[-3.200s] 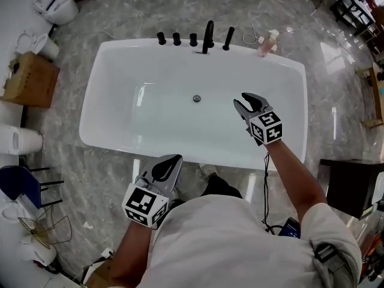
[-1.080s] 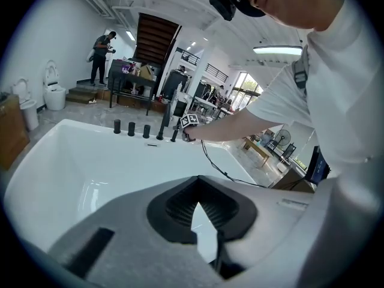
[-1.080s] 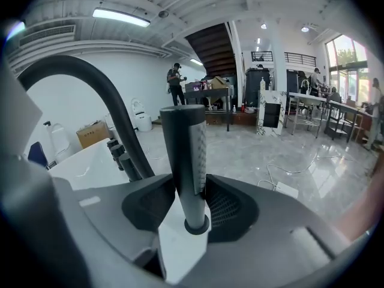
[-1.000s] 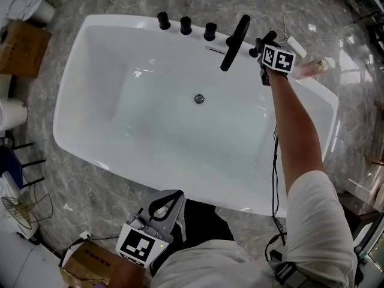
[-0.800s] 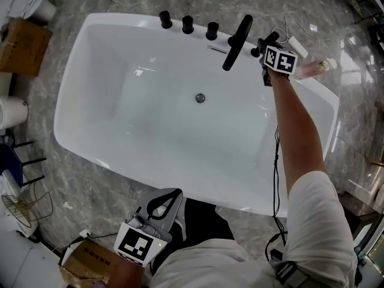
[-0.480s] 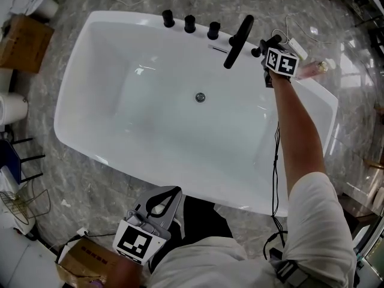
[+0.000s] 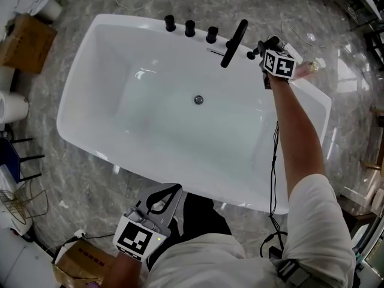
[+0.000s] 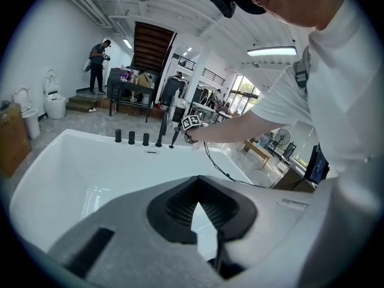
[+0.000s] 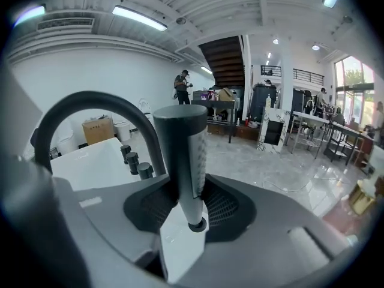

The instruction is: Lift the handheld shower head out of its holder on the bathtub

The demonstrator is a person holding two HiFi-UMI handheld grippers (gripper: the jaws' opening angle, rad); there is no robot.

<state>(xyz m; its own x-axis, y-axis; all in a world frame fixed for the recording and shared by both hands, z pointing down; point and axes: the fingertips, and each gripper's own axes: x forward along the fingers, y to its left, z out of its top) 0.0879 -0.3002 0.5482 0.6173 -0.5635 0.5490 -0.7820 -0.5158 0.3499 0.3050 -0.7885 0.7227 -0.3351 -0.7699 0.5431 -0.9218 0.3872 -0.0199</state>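
Observation:
The handheld shower head (image 9: 183, 155), a dark rod with a chrome face, stands upright between the jaws of my right gripper (image 9: 191, 188), which is shut on it. Its lower end (image 9: 196, 224) hangs free above the white tub rim. In the head view the right gripper (image 7: 264, 48) is at the tub's far right rim, beside the black curved spout (image 7: 234, 35) and three black knobs (image 7: 190, 27). My left gripper (image 7: 165, 198) is held near my body, over the tub's near rim. It is shut and holds nothing (image 8: 200, 182).
The white bathtub (image 7: 120, 20) has a drain (image 7: 197, 99) in its floor. A pink bottle (image 7: 307, 69) lies on the far right corner. Cardboard boxes (image 7: 33, 35) (image 7: 78, 263) stand on the marble floor to the left. A cable hangs from my right arm.
My right gripper has risen a little with the shower head in it. The left gripper has come up slightly.

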